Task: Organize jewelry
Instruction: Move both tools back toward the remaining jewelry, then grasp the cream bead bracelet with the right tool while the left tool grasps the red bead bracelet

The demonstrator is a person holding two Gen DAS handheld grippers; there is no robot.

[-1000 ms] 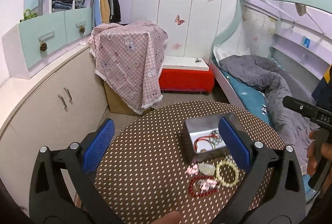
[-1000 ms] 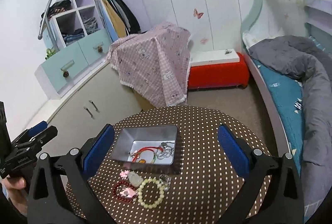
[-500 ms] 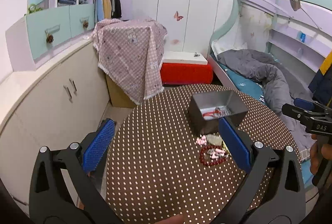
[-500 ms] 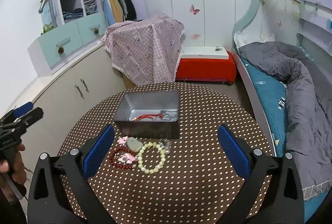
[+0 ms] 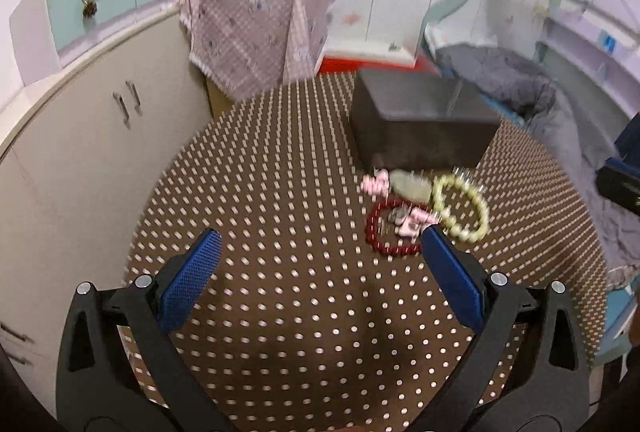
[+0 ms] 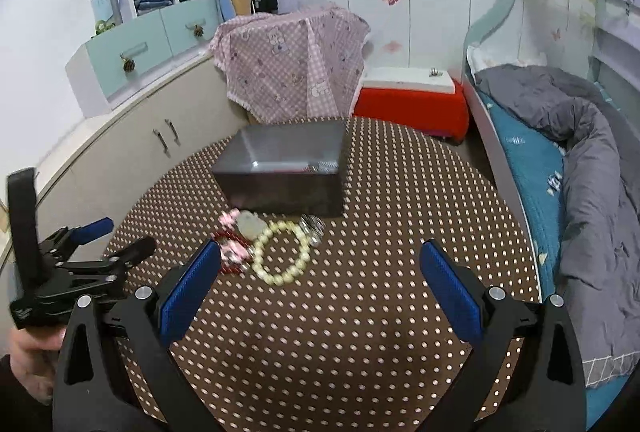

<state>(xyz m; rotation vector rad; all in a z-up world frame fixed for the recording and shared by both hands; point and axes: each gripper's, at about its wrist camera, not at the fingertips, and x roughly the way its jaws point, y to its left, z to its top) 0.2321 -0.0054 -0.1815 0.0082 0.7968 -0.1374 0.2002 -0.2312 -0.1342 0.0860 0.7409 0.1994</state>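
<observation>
A grey metal box (image 5: 424, 119) (image 6: 284, 167) stands on a round brown polka-dot table (image 5: 280, 312) (image 6: 380, 312). In front of the box lie a pale green bead bracelet (image 5: 464, 207) (image 6: 282, 252), a dark red bead bracelet (image 5: 390, 232) (image 6: 228, 264), a pale stone pendant (image 5: 408, 183) (image 6: 250, 222), pink charms (image 5: 376, 183) (image 6: 228, 218) and a silvery piece (image 6: 314, 226). My left gripper (image 5: 316, 256) is open and empty, low over the table, just left of the jewelry; it also shows in the right wrist view (image 6: 116, 244). My right gripper (image 6: 320, 264) is open and empty, just in front of the bracelets.
A curved cream cabinet (image 6: 132, 135) runs along the left. A pink checked cloth (image 6: 292, 63) covers a box behind the table, beside a red storage bench (image 6: 412, 99). A bed with a grey duvet (image 6: 580, 159) is on the right.
Both grippers have dropped lower and closer to the table, so the box's inside is now hidden behind its wall. The jewelry pile has not moved. Both grippers stay open.
</observation>
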